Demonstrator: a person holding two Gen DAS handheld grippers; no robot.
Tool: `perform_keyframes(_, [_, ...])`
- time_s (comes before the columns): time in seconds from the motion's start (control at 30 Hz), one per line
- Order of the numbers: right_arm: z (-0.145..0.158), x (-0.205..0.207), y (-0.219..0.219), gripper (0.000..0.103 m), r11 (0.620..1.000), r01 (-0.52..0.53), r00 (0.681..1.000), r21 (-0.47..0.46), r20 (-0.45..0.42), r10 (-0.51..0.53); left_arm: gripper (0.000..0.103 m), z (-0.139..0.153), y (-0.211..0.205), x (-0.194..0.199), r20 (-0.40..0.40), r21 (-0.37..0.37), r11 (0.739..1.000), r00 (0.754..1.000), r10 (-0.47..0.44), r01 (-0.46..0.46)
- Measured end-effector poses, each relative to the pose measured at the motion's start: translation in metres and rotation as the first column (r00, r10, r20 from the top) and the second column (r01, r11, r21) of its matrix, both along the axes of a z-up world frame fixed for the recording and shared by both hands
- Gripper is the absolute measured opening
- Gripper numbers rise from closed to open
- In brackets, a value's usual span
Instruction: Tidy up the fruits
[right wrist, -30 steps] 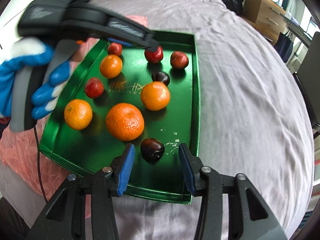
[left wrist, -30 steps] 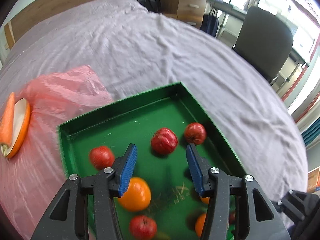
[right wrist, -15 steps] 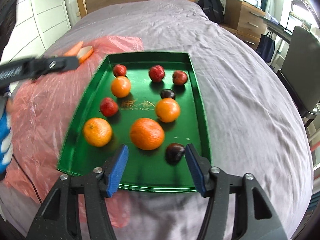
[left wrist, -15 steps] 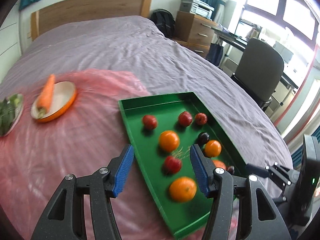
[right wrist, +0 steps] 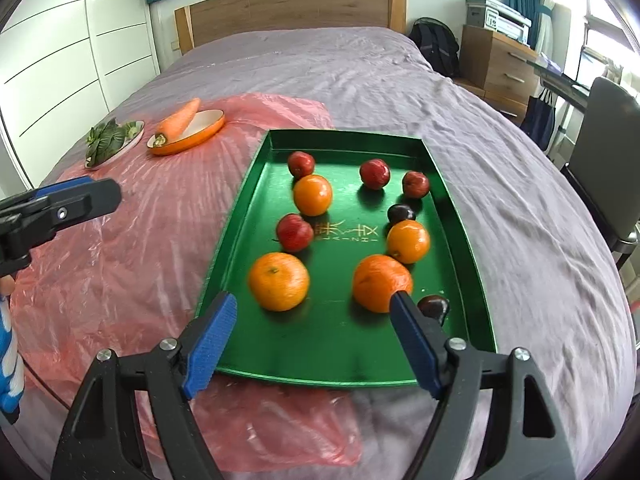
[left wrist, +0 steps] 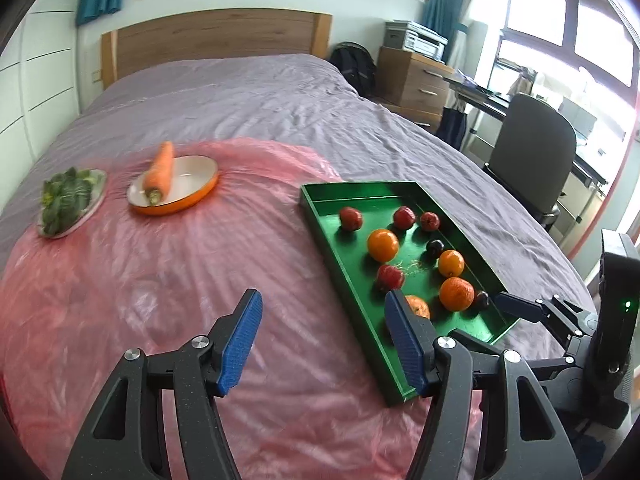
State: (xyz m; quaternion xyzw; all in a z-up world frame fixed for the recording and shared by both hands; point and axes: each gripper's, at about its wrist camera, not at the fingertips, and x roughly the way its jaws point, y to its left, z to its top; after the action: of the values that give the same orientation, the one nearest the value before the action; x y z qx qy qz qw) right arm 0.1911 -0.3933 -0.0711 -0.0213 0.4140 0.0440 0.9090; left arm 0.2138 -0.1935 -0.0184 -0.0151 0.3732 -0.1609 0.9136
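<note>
— Where's the fruit?
— Oranges (right wrist: 279, 281), apples (right wrist: 295, 232) and plums (right wrist: 401, 213) lie in the green tray (right wrist: 468, 256) on the bed (right wrist: 540, 216).
— The claws?
— Left claw (left wrist: 322, 342) and right claw (right wrist: 314, 342): both released, empty.

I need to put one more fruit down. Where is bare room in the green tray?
The green tray has bare floor along its near edge, before the two big oranges, and its far-left corner. The right side is crowded.

The left gripper (left wrist: 322, 336) was wide open above the pink plastic sheet (left wrist: 160, 280), holding nothing. The green tray (left wrist: 344, 256) with oranges and red fruits lay to its right. A carrot (left wrist: 160, 168) rested across the orange dish (left wrist: 176, 202).
</note>
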Motion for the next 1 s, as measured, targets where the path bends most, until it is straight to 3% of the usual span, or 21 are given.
perform_keyframes(0.17, [0.011, -0.022, 0.01, 0.103, 1.0, 0.002, 1.0, 0.007, 0.022, -0.002, 0.067, 0.006, 0.015, -0.024, 0.003, 0.021, 0.998, 0.999, 0.051, -0.051])
perform_keyframes(0.23, [0.015, -0.029, 0.015, 0.103, 1.0, 0.002, 1.0, 0.008, 0.018, -0.002, 0.081, 0.01, 0.019, -0.037, 0.008, 0.054, 0.996, 0.997, 0.074, -0.074])
perform_keyframes(0.4, [0.023, -0.046, 0.032, 0.103, 1.0, -0.008, 1.0, 0.008, 0.021, 0.008, 0.093, 0.017, 0.032, -0.067, 0.015, 0.115, 0.985, 0.991, 0.13, -0.131])
perform_keyframes(0.73, [0.045, -0.072, 0.06, 0.103, 0.999, -0.039, 0.996, -0.009, 0.084, 0.039, 0.093, 0.031, 0.054, -0.102, 0.008, 0.062, 0.974, 0.976, 0.219, -0.22])
perform_keyframes(1.0, [0.066, -0.087, 0.067, 0.103, 1.0, -0.016, 0.991, 0.0, 0.135, 0.016, 0.093, 0.038, 0.066, -0.115, 0.008, 0.073, 0.961, 0.964, 0.267, -0.267])
